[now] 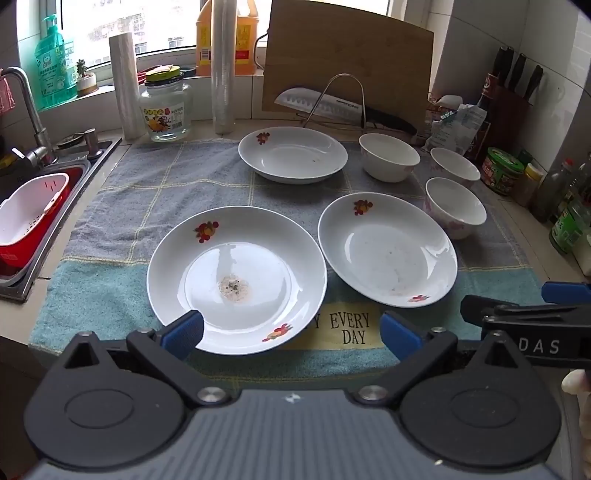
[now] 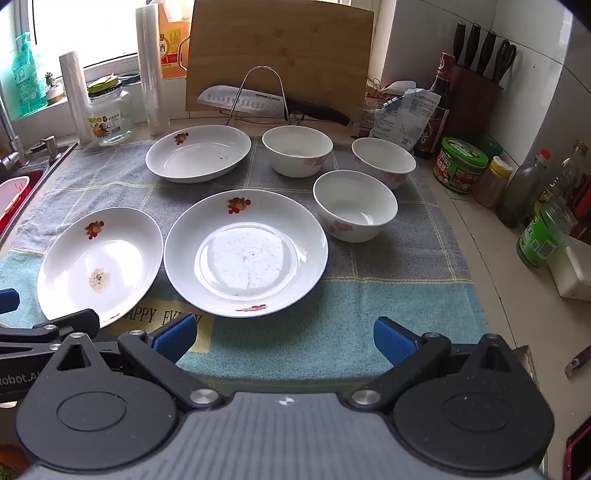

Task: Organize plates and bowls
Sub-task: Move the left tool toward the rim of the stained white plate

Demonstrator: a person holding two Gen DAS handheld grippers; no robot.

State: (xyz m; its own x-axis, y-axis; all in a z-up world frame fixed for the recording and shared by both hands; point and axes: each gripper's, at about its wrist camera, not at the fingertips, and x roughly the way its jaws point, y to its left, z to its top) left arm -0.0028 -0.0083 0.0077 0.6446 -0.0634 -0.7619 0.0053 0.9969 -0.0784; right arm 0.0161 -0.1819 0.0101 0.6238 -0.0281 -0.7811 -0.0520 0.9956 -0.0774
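A: Both the left gripper [image 1: 291,332] and right gripper [image 2: 284,338] hang spread wide, holding nothing.

B: The near plate [image 1: 236,280] sits just ahead of the left one, on the towel [image 1: 147,192]?

A: Yes. Glazed, probably slippery and breakable; pinch its rim. Bowls [image 2: 354,205] stand right, sink [image 1: 40,221] left.

Daylit window [image 1: 147,26], white tiled walls [image 2: 461,14], steel sink [image 1: 55,192].

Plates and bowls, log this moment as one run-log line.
stage: before first pick | left tool: open, empty | right tool: open, empty | towel: three plates, three bowls, unstacked | near-left plate: residue
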